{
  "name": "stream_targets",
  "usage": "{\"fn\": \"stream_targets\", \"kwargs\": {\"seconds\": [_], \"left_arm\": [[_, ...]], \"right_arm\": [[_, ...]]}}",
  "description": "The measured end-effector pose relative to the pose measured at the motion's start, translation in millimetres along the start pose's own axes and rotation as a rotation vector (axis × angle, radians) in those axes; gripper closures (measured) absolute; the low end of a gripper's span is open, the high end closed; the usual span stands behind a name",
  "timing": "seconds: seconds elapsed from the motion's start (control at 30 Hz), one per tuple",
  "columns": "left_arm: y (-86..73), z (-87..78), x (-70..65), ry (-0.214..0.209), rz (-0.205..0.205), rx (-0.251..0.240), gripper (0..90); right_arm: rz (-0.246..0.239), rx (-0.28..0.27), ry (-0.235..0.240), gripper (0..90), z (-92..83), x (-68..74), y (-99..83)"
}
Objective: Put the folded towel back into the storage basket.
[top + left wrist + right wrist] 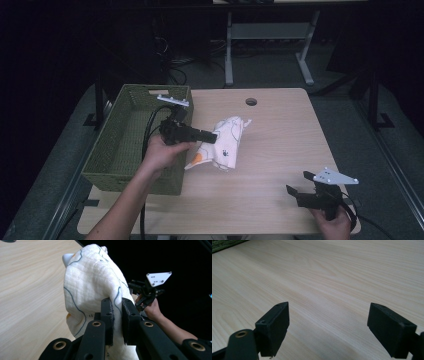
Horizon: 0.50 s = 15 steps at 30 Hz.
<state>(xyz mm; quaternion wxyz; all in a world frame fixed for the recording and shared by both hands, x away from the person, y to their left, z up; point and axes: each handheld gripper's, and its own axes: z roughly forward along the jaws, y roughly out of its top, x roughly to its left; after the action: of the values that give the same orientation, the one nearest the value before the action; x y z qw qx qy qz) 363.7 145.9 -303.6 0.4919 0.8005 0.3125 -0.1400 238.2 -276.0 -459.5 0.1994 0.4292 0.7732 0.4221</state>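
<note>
A crumpled white cloth (226,142) with thin dark lines and an orange patch lies near the middle of the wooden table (280,150). My left gripper (214,136) points right from beside the basket and is shut on a fold of that cloth (87,285), which hangs bunched above its jaws in the left gripper view (117,302). My right gripper (296,186) rests low at the table's front right, held by a hand, its jaws wide apart. In the right gripper view (328,315) only bare table lies between them.
A green woven basket (112,150) stands at the table's left edge, close behind my left hand. A round cable hole (251,102) sits at the table's far side. Metal desk legs (229,50) stand on the dark floor beyond.
</note>
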Motion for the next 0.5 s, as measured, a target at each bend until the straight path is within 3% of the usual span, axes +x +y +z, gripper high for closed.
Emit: {"fn": "stream_targets", "kwargs": {"seconds": [0.5], "left_arm": [[-6.4,-31.1,10.8,-0.013,-0.022,-0.029,81.3]], "right_arm": [[0.01,0.007,0.0,17.6,2.3,3.3,-0.8]]}}
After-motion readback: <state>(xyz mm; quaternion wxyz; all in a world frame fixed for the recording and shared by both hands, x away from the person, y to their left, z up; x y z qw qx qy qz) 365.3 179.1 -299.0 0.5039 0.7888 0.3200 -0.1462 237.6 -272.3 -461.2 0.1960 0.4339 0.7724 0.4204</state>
